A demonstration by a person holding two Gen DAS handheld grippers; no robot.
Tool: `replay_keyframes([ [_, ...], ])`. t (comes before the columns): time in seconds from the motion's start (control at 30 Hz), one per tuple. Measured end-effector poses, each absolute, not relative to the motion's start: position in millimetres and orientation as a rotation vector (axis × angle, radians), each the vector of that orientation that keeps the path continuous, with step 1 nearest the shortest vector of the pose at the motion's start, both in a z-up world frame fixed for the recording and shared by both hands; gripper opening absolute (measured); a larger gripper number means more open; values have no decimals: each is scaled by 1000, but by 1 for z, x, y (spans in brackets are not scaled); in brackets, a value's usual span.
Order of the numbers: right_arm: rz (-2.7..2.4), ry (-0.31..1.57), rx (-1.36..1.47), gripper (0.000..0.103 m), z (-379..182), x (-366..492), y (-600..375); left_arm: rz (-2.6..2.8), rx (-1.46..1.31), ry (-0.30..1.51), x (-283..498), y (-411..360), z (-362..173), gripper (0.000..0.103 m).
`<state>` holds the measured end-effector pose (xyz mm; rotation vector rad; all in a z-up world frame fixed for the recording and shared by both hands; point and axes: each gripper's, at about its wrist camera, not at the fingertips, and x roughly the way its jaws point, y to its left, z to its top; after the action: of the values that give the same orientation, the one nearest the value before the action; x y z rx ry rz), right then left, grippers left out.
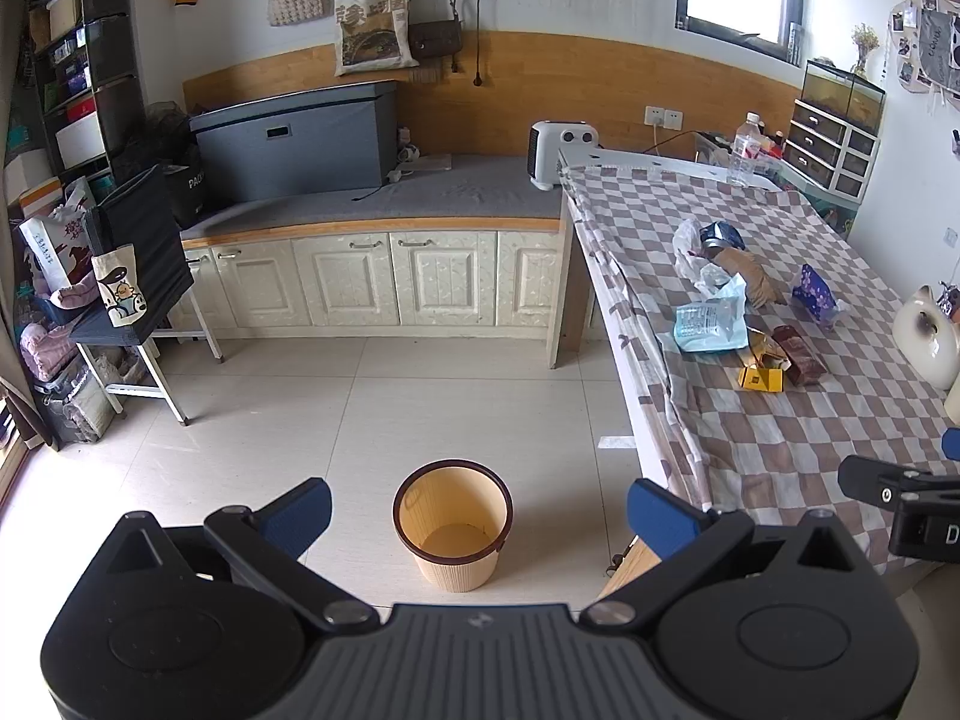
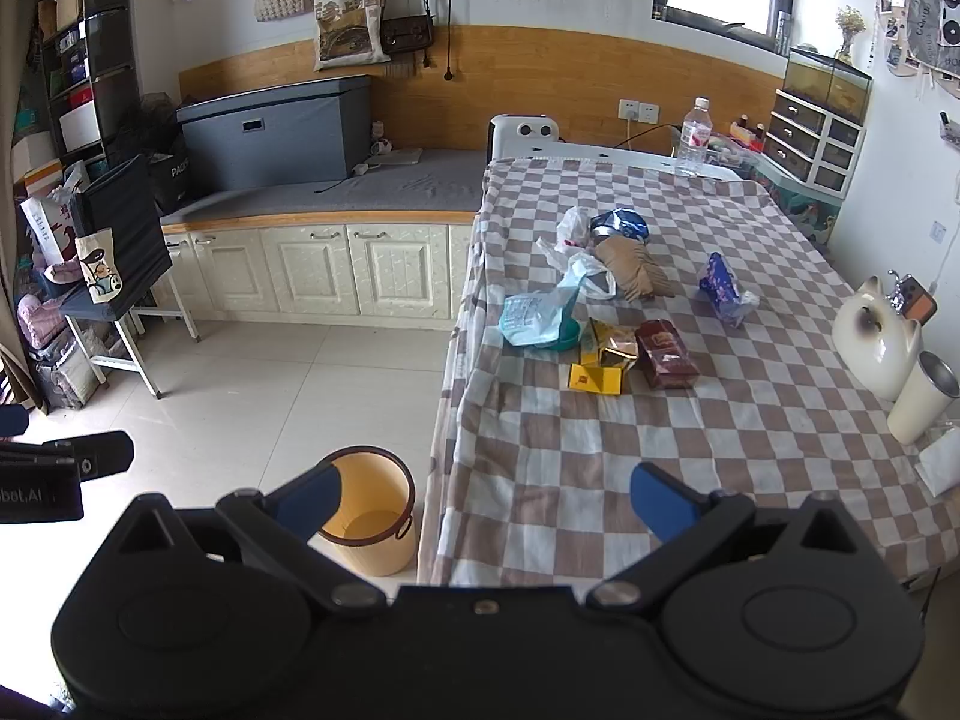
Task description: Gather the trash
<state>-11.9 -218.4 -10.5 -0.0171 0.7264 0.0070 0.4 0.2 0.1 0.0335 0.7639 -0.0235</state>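
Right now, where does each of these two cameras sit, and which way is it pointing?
Left wrist view: sits on the left tool, faces the floor and the empty bin; its own open blue fingers show, with the other tool at the right edge.
Right wrist view: sits on the right tool, faces the checked table and its wrappers; its open fingers show.
Shared: bin, table, trash, cabinets.

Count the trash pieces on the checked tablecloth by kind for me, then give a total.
Plastic bags: 2, white, light blue
Boxes: 2, yellow, dark red
Wrappers or packets: 3, blue, purple floral, gold
Brown paper bag: 1
Total: 8
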Motion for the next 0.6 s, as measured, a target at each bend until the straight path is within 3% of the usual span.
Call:
replay_keyframes([
  [0.6, -11, 717, -17, 103, -15, -15, -217, -67, 54, 729, 9, 0, 0, 103],
])
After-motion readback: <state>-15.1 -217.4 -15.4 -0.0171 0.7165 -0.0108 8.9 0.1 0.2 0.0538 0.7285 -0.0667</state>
